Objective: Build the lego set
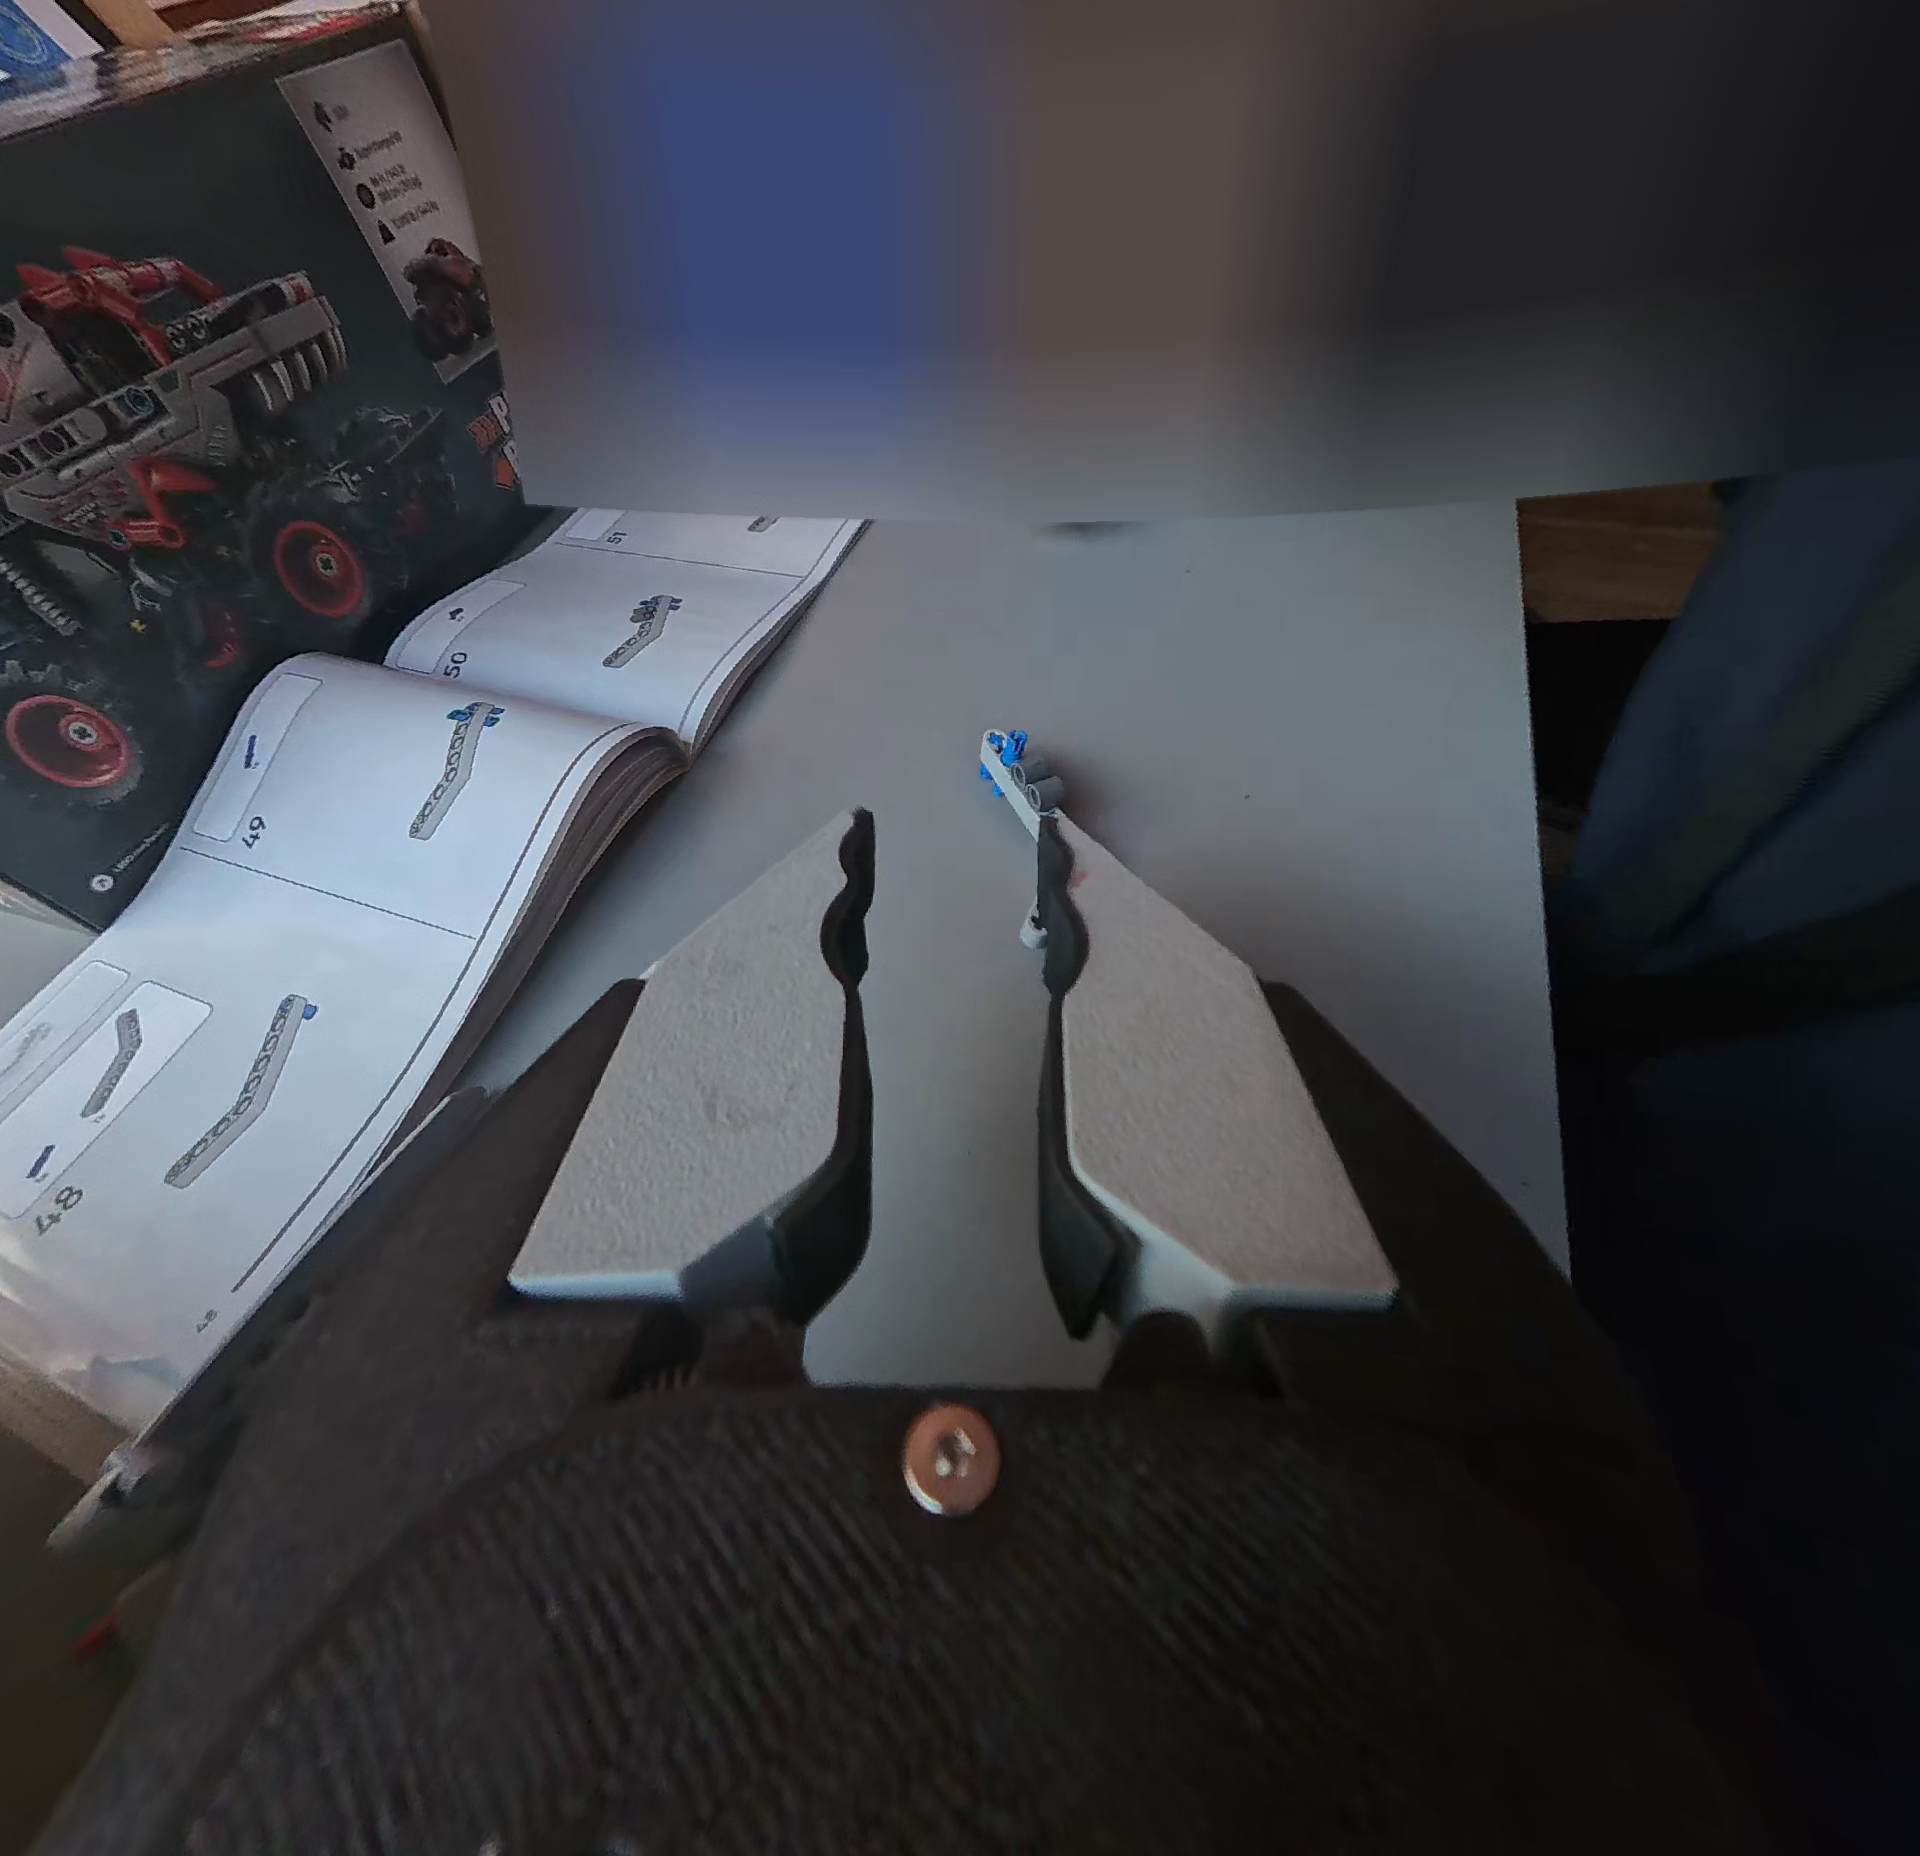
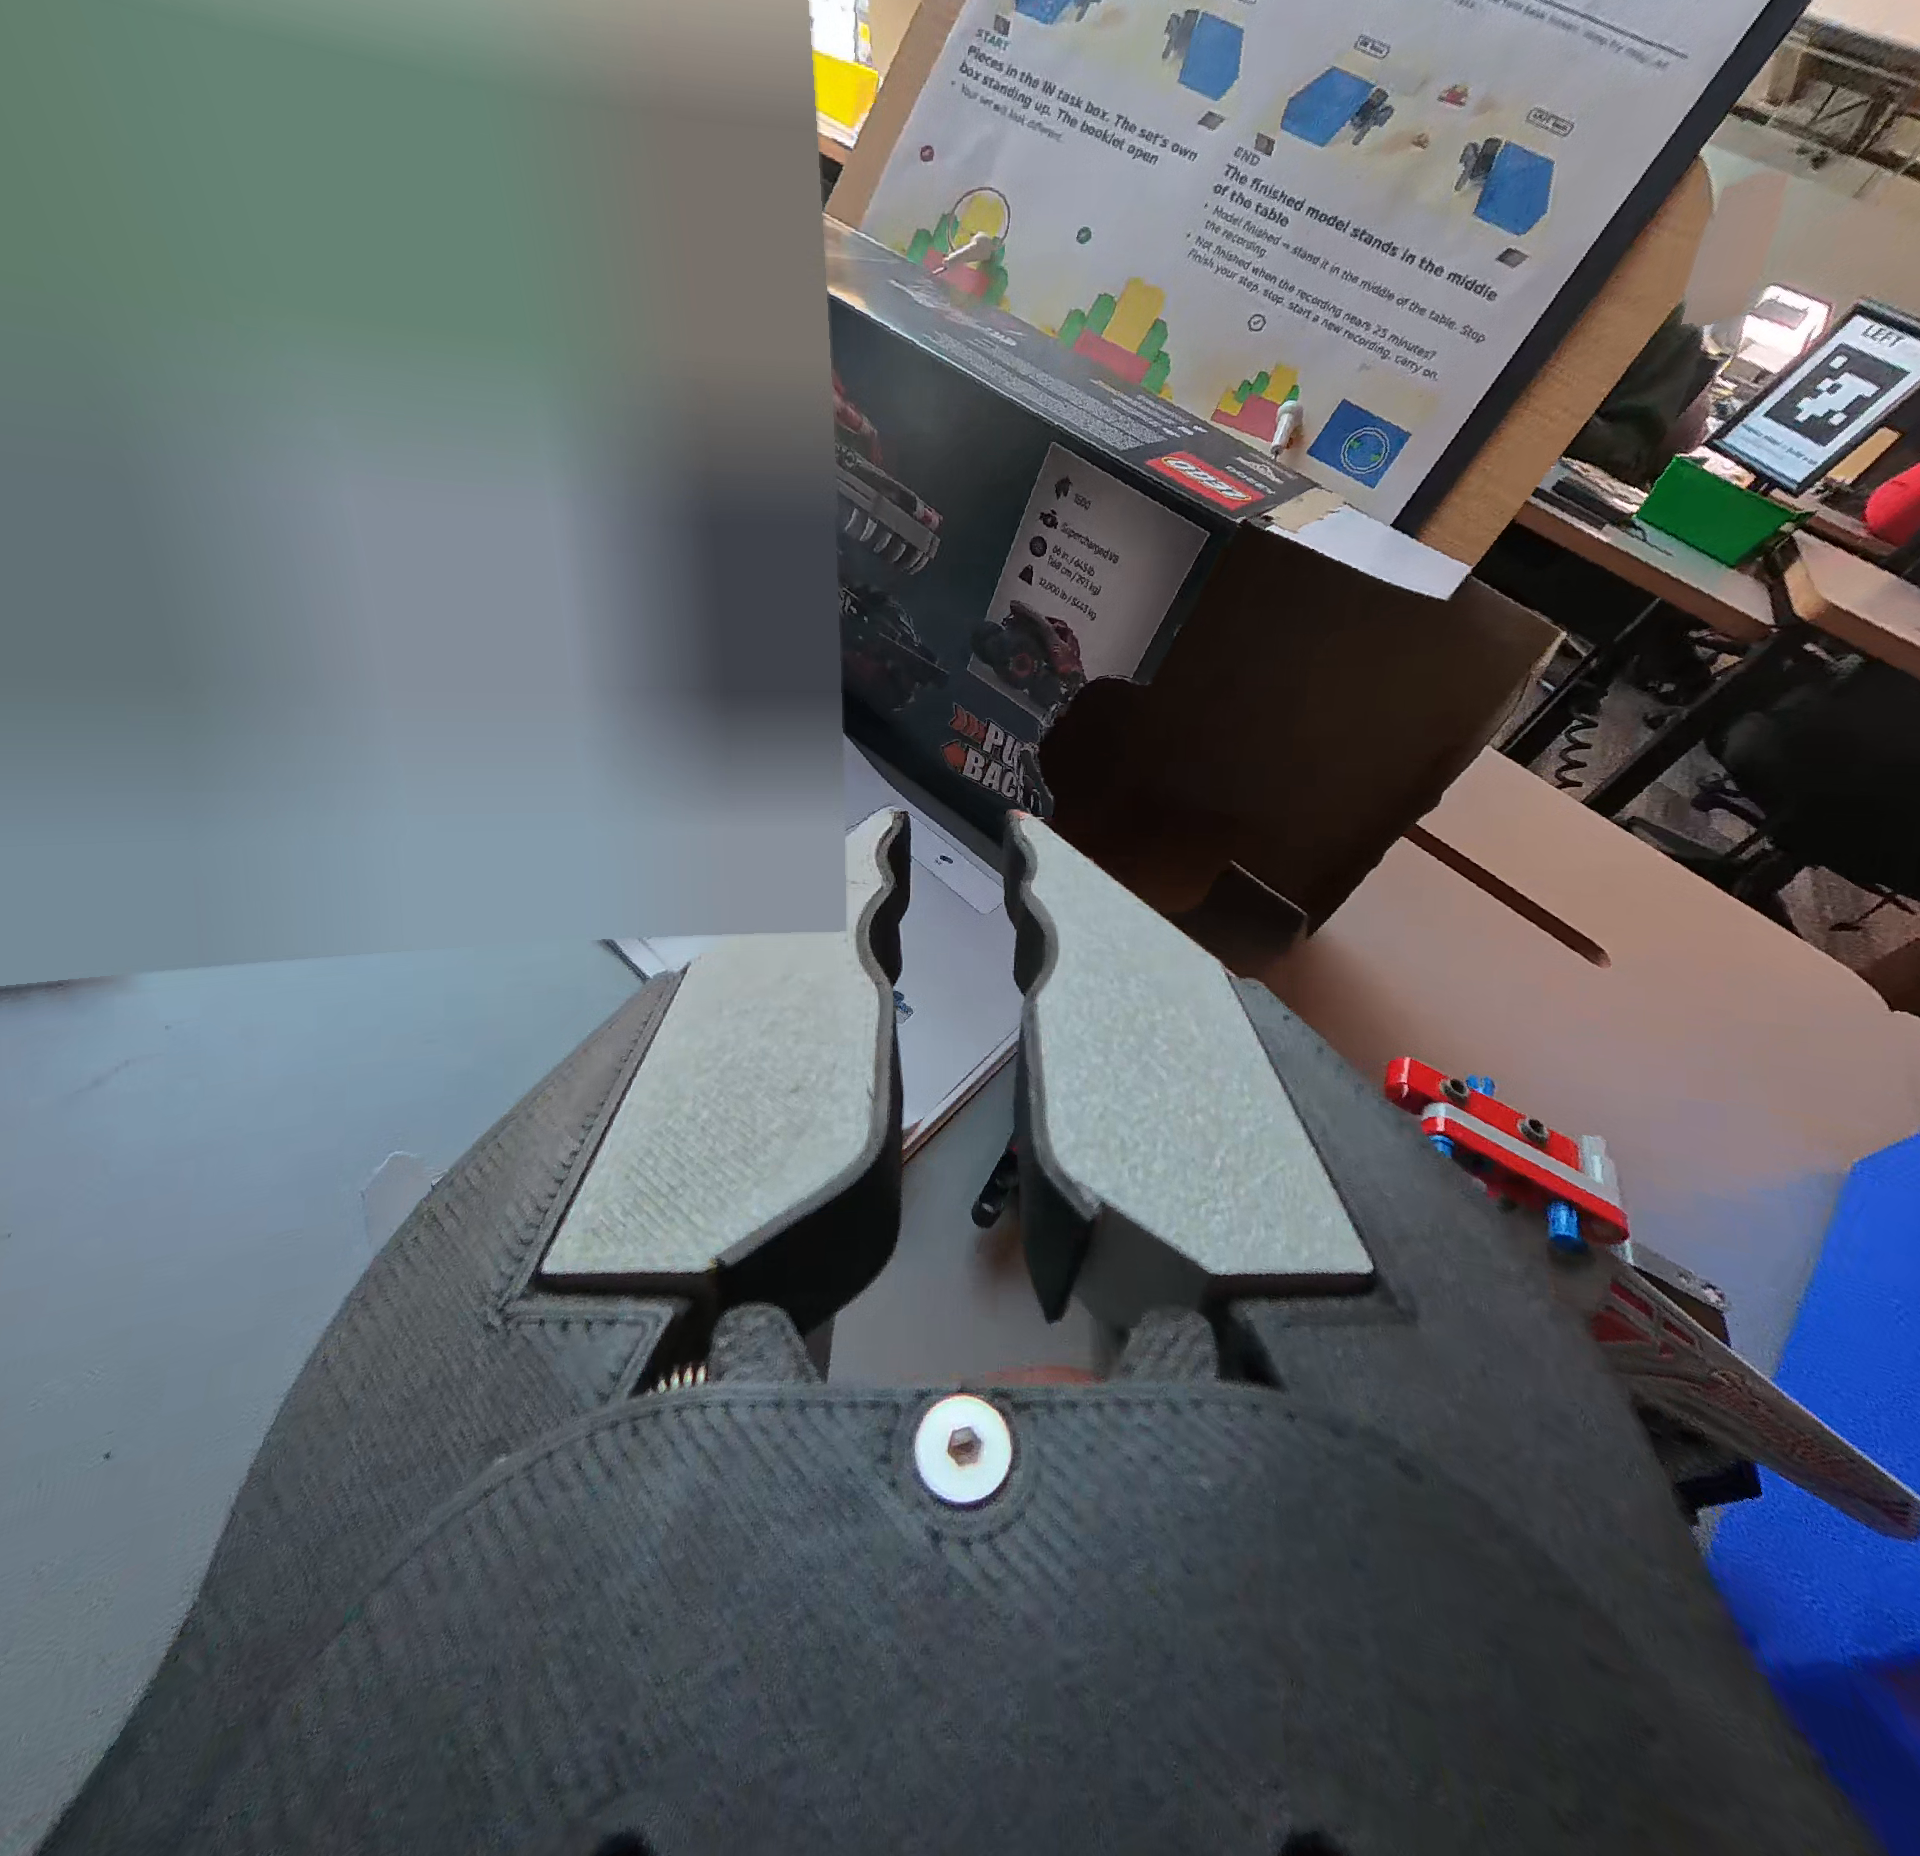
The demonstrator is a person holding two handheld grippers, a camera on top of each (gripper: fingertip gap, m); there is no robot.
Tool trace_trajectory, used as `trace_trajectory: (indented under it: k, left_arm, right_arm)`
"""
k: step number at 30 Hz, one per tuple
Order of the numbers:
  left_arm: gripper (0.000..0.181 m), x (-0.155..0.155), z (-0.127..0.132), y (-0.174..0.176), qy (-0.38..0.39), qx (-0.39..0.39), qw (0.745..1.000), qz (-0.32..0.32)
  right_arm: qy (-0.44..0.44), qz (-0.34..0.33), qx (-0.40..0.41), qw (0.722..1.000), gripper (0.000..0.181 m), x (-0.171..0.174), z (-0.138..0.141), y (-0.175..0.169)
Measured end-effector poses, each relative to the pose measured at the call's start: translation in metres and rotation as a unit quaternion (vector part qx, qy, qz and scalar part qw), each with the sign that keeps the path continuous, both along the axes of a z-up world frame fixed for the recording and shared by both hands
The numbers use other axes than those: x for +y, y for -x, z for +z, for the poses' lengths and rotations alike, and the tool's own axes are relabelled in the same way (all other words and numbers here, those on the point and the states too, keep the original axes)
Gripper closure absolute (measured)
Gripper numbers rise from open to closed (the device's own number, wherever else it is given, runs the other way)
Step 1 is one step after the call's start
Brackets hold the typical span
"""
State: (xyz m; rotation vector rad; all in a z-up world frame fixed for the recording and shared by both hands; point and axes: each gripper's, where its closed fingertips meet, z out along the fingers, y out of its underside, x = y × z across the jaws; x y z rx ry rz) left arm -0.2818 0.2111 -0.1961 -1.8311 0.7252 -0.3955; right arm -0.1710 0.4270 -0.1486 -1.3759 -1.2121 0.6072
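Observation:
My left gripper (image 1: 956,824) is open above the grey table (image 1: 1299,767). A light grey bent beam with blue pins at its far end (image 1: 1010,767) lies on the table; its near end runs along the inner side of the right-hand finger (image 1: 1164,1027), partly hidden by it. My right gripper (image 2: 956,819) is open by a narrow gap with nothing between its tips. A small black piece (image 2: 992,1188) shows low in the gap beside the right-hand finger. A red and grey assembly with blue pins (image 2: 1507,1152) sits just right of this gripper.
An open instruction booklet (image 1: 416,871) lies left of the left gripper, with the set's dark box (image 1: 208,404) standing behind it; the box (image 2: 1039,580) also shows ahead of the right gripper. A blue box (image 2: 1849,1494) stands at the right, cardboard (image 2: 1558,975) beyond, and a printed sheet (image 2: 1299,144) behind.

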Motion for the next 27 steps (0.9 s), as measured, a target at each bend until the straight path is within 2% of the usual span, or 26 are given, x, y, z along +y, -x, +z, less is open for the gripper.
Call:
trace_trajectory:
  k: [1, 8, 13, 18, 27]
  left_arm:
    - [0.152, 0.000, 0.000, 0.001, -0.001, 0.000, 1.000, 0.004]
    - [0.151, -0.003, 0.001, 0.004, -0.005, 0.002, 1.000, 0.016]
    - [0.151, -0.009, 0.000, 0.005, -0.002, 0.006, 1.000, 0.028]
    - [0.150, -0.017, 0.000, 0.010, -0.015, 0.023, 0.998, 0.049]
    - [0.150, -0.019, 0.003, 0.018, -0.022, 0.014, 0.997, 0.072]
  right_arm:
    - [0.002, 0.002, 0.002, 1.000, 0.168, 0.000, 0.000, 0.000]
    - [-0.030, 0.003, 0.014, 0.999, 0.171, -0.004, 0.006, 0.001]
    - [-0.016, 0.005, 0.027, 0.999, 0.171, -0.002, 0.004, -0.002]
    - [0.005, -0.013, 0.007, 1.000, 0.167, 0.006, -0.009, -0.007]
    - [0.016, -0.016, 0.030, 0.999, 0.167, 0.004, -0.002, -0.016]
